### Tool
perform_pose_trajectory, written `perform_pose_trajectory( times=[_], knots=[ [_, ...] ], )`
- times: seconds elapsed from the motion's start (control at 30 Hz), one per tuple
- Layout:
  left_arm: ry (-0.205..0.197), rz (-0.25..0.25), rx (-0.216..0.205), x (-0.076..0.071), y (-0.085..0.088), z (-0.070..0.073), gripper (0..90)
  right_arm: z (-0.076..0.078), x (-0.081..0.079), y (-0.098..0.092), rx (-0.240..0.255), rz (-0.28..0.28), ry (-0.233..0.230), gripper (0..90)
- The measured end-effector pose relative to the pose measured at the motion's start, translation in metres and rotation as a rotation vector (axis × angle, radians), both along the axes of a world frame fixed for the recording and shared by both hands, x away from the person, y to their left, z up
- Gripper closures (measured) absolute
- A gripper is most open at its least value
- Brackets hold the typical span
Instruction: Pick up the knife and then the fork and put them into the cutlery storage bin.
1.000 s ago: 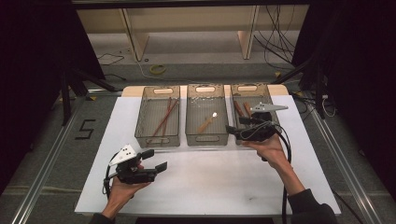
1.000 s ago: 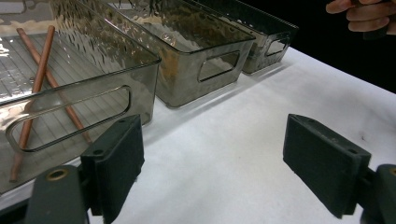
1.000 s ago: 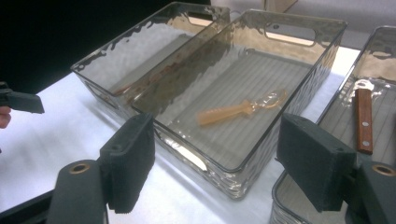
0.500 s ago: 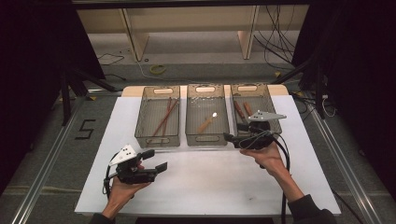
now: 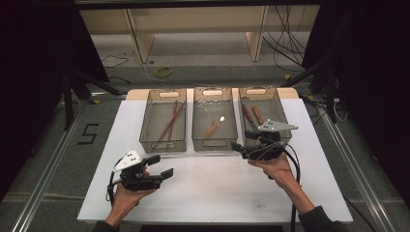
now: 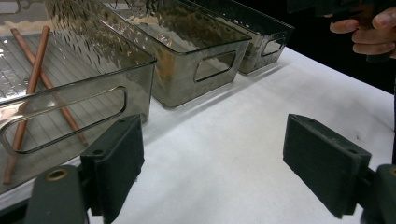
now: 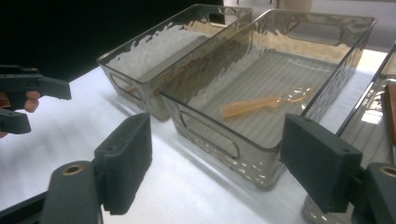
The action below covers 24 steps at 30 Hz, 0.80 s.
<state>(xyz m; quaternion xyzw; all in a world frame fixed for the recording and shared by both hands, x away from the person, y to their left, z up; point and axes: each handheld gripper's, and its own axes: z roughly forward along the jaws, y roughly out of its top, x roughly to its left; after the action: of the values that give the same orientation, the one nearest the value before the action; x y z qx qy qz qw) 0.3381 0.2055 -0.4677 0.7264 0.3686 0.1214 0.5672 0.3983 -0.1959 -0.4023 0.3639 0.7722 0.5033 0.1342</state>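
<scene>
Both grippers empty, jaws apart, over the white table (image 5: pixel 208 193).

Left gripper (image 5: pixel 162 166) rests nearest, unmoved. Right gripper (image 5: pixel 240 147), jaws just widening with nothing between, has dropped back to the middle bin's (image 5: pixel 214 143) near wall. Beyond it the spoon (image 7: pixel 266 102) lies flat inside, long axis diagonal, bowl pointing to the far right.

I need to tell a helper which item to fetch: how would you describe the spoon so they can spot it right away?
On the white table three smoky see-through bins stand side by side at the far edge. Look in the middle bin: the spoon lies alone on its ribbed floor. It is translucent amber plastic, unlike the pair of crossed reddish chopsticks in the left bin.
</scene>
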Motion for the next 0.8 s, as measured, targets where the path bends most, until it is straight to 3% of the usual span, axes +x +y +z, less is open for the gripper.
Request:
perform_pose_trajectory(
  times=[0.8],
  knots=[
    [0.004, -0.016, -0.007, 0.000, 0.000, 0.000, 19.7, -0.016, -0.029, -0.012, 0.055, -0.005, -0.053, 20.3]
  ],
)
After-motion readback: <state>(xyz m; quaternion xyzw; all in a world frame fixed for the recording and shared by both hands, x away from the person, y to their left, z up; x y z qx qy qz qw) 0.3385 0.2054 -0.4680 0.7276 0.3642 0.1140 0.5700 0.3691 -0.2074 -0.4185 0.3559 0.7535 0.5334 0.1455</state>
